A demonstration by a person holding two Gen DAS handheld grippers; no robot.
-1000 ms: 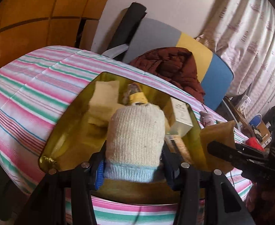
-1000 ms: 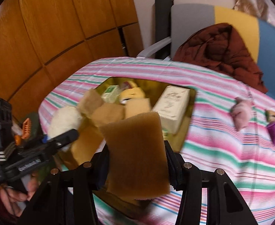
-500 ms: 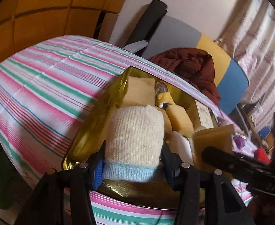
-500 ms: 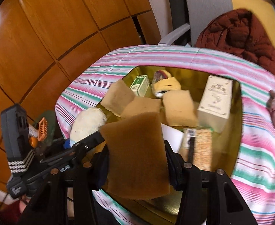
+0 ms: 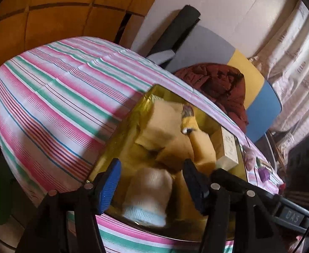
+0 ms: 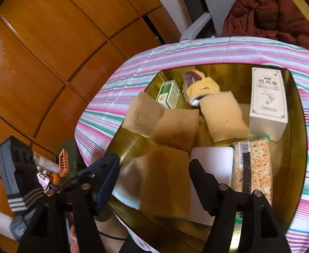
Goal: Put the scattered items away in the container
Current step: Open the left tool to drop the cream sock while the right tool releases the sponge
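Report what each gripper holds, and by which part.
Nothing. Both have just been opening: the rolled sock lies free between the left gripper fingers, the brown sponge between the right gripper fingers.

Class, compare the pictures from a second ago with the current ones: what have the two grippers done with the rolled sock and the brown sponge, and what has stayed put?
Both jaws have just been opening. The left gripper let go of the rolled sock, the right gripper the brown sponge; both pieces now sit loose in the gold tray. The white box, crackers and other sponges kept their places.
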